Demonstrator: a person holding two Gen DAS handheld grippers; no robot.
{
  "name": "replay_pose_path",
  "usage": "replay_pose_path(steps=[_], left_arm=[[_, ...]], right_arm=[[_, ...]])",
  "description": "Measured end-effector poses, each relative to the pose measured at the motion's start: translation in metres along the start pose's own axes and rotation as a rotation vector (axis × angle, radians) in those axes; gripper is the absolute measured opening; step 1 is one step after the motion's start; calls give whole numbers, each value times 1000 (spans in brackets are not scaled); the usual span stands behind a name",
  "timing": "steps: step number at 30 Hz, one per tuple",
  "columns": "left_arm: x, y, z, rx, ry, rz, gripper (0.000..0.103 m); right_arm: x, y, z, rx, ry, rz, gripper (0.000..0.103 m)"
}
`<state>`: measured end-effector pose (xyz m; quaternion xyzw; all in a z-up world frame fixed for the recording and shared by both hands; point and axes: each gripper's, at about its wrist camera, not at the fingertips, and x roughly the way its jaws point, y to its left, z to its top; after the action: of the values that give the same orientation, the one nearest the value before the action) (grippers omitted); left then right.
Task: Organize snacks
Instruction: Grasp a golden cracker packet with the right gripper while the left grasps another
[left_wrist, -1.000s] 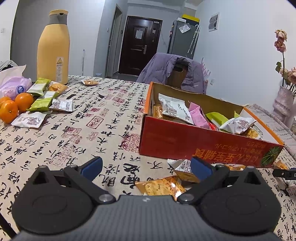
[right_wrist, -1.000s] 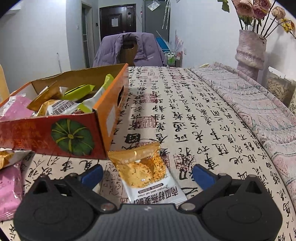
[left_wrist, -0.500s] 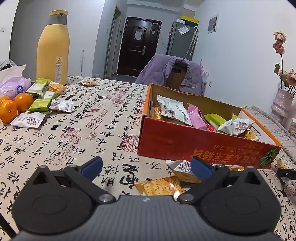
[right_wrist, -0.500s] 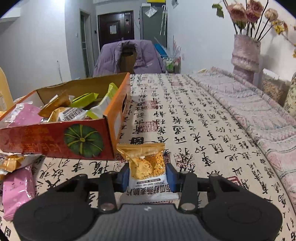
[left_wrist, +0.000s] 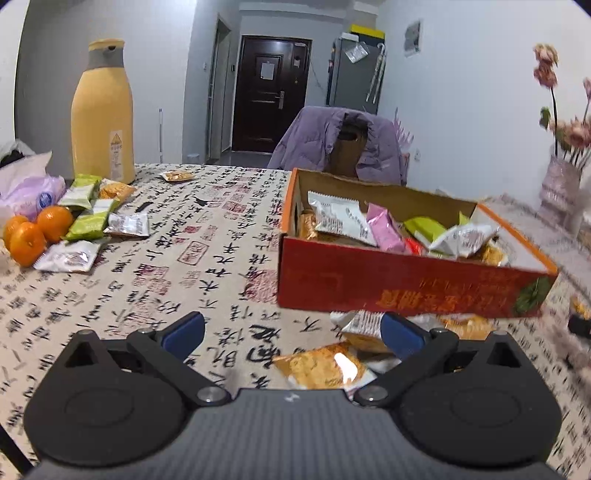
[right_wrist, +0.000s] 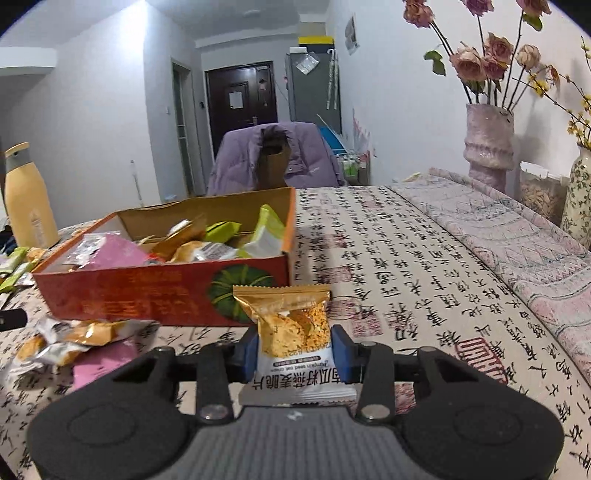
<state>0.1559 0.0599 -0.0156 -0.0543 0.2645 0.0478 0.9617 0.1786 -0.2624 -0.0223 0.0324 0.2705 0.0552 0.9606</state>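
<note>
My right gripper (right_wrist: 294, 347) is shut on a gold and white oat crisp packet (right_wrist: 290, 325), held upright just off the tablecloth, in front of the red cardboard box's (right_wrist: 147, 291) right corner. The box (left_wrist: 388, 291) holds several snack packets. My left gripper (left_wrist: 291, 334) stands open low over the table, left of the box front; a gold packet (left_wrist: 321, 367) lies between its fingers without touching them. More packets (left_wrist: 362, 325) lie at the box's front wall. Loose packets (left_wrist: 88, 221) sit far left by the oranges (left_wrist: 37, 230).
A tall yellow bottle (left_wrist: 103, 114) stands at the back left, with a purple tissue pack (left_wrist: 33, 192) near it. A chair with a purple jacket (right_wrist: 277, 158) is behind the table. Flower vases (right_wrist: 487, 144) stand at the right edge. Pink and gold packets (right_wrist: 85, 350) lie left of my right gripper.
My right gripper closed on the gold oat crisp packet and lifted it off the cloth, moving back and up. The left gripper stayed open and nearly still.
</note>
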Motion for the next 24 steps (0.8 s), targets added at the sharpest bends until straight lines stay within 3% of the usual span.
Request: replay_pose_path(steps=[12, 24], left_arm=[[10, -15, -14, 166, 122, -2, 103], [29, -14, -1, -37, 188, 27, 103]], right_arm=[[-8, 8, -16, 6, 1, 63, 39], [-9, 8, -23, 25, 9, 103, 40]])
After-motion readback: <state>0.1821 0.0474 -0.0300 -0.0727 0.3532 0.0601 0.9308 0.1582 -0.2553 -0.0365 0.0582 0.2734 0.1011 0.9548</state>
